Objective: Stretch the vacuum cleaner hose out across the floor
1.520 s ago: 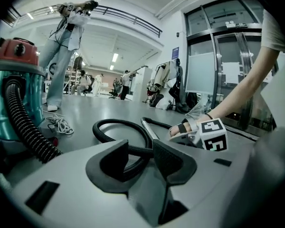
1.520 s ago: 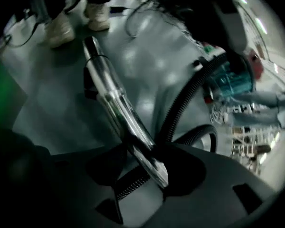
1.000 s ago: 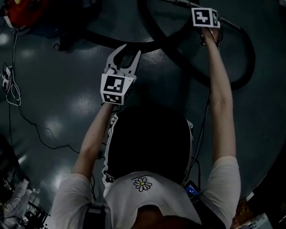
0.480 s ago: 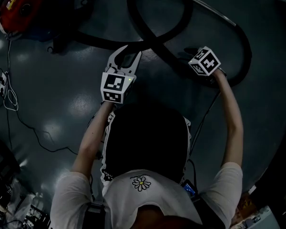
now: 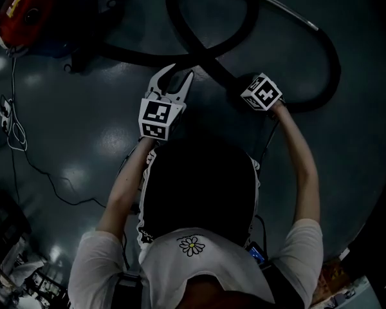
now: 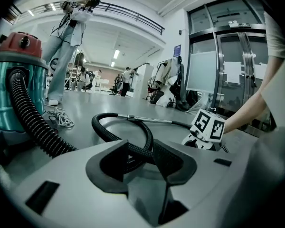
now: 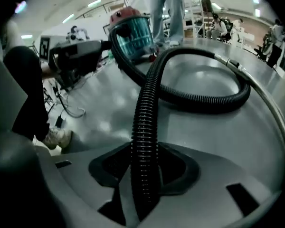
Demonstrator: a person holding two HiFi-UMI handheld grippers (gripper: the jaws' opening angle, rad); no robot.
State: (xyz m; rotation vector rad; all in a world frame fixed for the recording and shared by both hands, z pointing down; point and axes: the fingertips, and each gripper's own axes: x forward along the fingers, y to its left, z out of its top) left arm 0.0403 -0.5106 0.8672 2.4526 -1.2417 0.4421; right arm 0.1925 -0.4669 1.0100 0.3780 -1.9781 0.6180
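Starting far left: vacuum (image 5: 19,15) sits on the floor (image 5: 83,121), well apart from both claws. The hose (image 7: 145,108) leaves it and runs right across the far floor, then coils in two loops that cross just ahead of the person, not stretched yet. Metal wand (image 5: 276,5) lies at the far right end of the coil.

Left claw (image 5: 175,81) is about half open and grips nothing. It points at the crossing, which shows in the gap just beyond its tips.

Right claw (image 7: 145,167) is tipped steeply down on the near right strand. Its jaws have just been closing, the hose runs lengthwise through the gap, and both pads look to be touching the ribbed sides.

Key relation: the hose's long axis at the right claw runs from near right up to the far-left crossing, so the right hand is the one on it. Likely next is pulling that strand right and away from the vacuum to undo the loops; the crossing may snag.
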